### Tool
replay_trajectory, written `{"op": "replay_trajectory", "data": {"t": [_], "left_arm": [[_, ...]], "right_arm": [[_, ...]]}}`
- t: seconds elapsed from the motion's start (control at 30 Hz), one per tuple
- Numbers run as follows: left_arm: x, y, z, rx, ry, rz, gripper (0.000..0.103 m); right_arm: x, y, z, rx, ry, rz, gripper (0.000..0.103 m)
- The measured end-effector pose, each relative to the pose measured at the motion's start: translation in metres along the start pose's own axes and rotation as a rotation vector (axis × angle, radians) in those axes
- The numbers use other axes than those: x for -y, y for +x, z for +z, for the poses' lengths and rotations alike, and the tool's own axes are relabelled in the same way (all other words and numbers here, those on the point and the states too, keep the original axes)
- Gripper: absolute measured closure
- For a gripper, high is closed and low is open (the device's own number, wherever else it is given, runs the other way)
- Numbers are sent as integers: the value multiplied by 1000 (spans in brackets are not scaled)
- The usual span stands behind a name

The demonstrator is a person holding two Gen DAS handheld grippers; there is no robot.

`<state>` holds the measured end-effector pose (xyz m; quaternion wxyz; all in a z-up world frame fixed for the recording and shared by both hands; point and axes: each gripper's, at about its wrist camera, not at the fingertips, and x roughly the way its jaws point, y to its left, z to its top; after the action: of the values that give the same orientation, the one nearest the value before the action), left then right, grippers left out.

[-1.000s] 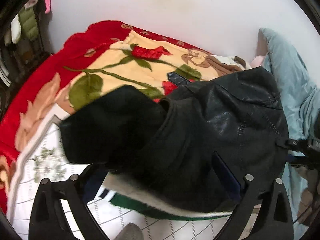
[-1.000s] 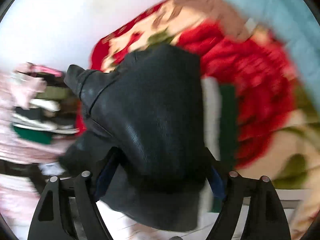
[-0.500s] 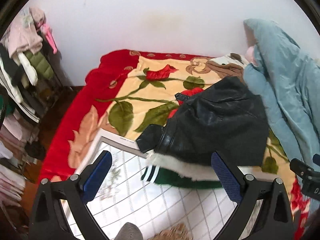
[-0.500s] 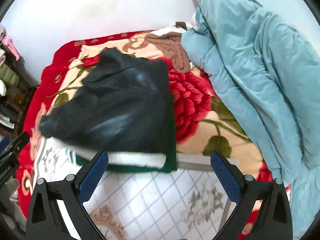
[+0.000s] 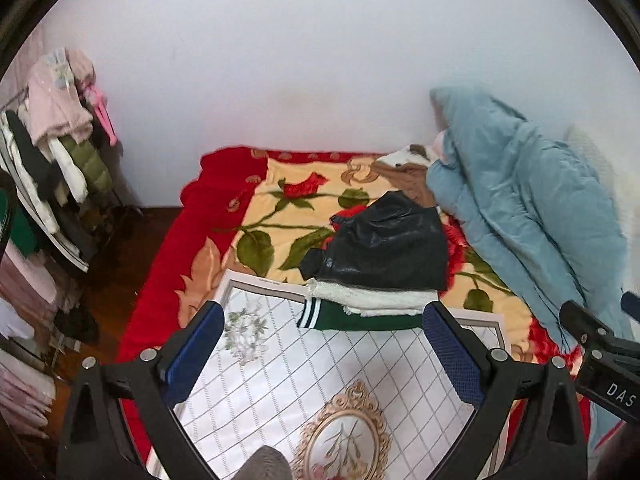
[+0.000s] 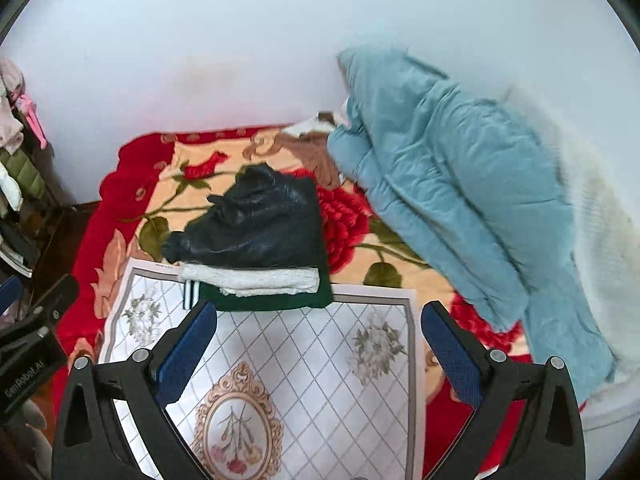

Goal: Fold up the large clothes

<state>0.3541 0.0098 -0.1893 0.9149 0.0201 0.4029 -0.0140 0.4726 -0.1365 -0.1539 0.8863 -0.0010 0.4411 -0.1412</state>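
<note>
A folded black leather jacket (image 5: 384,248) lies on top of a small stack at the far edge of a white diamond-patterned mat (image 5: 320,368), on a bed. Beneath it are a folded cream fleecy garment (image 5: 372,300) and a folded dark green garment with white stripes (image 5: 352,320): three folded pieces in one pile. The leather looks heavy, somewhat stiff and slick, likely to spring open or slide off; the stack would best be gripped low, at both side edges together. The left gripper (image 5: 320,356) and right gripper (image 6: 316,352) hover above the mat, well apart from the pile. Both have jaws spread wide with nothing between them; the right one's have just been opening. Beyond lie one red floral blanket (image 5: 280,216), one crumpled light blue quilted coat (image 6: 448,184) and, at the left, one crowded clothes rack (image 5: 52,168).
</note>
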Motion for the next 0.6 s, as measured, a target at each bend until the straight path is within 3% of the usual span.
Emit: {"op": "replay_trajectory", "data": {"t": [0.3,0.6], "left_arm": [[-8,-105,-24,58,17,-25,2],[-7,-169,-36,112,10,-1,2]], "right_arm": [[16,-140,-39,91,25,4,0],[40,-226,-63,175,32,24,0]]}}
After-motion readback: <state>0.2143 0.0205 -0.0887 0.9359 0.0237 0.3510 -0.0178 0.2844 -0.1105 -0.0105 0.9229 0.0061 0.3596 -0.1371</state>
